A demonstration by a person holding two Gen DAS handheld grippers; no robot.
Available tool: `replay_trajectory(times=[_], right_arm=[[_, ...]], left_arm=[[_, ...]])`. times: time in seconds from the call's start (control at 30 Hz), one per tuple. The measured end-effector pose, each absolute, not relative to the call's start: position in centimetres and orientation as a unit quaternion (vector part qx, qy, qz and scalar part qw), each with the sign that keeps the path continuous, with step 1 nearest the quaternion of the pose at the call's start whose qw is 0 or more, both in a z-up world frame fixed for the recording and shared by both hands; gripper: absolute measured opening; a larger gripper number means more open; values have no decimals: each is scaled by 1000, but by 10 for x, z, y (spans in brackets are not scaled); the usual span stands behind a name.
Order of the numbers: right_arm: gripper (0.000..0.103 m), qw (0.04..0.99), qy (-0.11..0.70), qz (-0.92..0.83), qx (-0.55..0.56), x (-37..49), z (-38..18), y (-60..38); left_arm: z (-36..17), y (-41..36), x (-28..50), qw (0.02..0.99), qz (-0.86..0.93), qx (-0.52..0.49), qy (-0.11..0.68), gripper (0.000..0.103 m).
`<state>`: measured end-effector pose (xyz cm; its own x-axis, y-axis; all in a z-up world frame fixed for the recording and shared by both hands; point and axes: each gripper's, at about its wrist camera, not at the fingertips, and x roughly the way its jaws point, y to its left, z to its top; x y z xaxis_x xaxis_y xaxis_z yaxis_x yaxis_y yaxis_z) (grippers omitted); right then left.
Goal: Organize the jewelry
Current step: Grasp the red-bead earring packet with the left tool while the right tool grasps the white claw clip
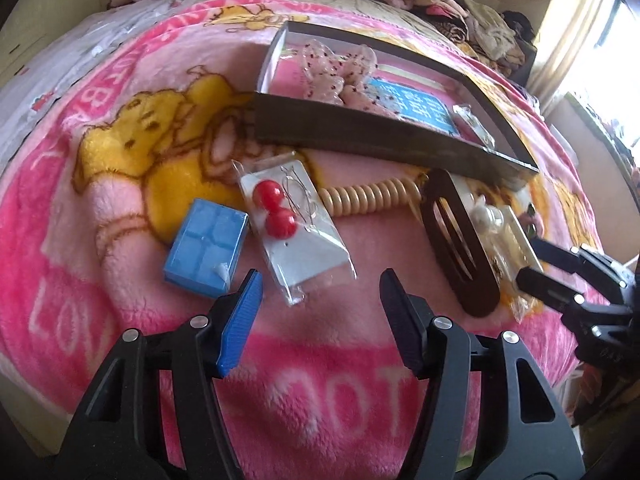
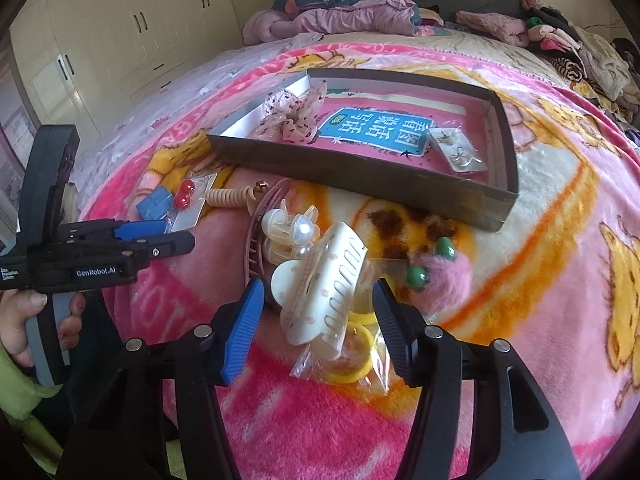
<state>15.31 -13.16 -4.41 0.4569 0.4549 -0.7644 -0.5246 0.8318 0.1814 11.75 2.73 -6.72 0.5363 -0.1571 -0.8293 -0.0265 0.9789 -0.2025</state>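
A shallow grey box [image 1: 360,136] [image 2: 360,176] lies on the pink blanket and holds a pink scrunchie [image 2: 288,114], a blue card and bagged earrings [image 2: 456,148]. My left gripper [image 1: 320,304] is open just short of a bag of red bead earrings [image 1: 296,224], beside a blue box [image 1: 206,248]. A cream coil bracelet [image 1: 368,200] and a brown hair clip [image 1: 456,240] lie to the right. My right gripper [image 2: 318,312] is open around a white claw clip [image 2: 320,284] lying on a bag of yellow hair ties [image 2: 352,364].
Green bead earrings on pink fluff [image 2: 432,268] and a pearl claw clip [image 2: 288,228] lie ahead of the right gripper. Piled clothes [image 2: 340,16] lie at the far side of the bed. Wardrobes [image 2: 120,40] stand on the left.
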Motion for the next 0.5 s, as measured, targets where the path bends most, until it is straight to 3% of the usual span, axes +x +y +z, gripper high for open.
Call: replay_trajectory(times=[0.07,0.5], right_arm=[[46,849,440,291,-43,157,-48,-126],[48,849,449,275,-50,171,-63,-116]], left_arm=[[-67,29,122,871,-35,-103,478,52],[-76,29,144,871,-17,-108,479,49]])
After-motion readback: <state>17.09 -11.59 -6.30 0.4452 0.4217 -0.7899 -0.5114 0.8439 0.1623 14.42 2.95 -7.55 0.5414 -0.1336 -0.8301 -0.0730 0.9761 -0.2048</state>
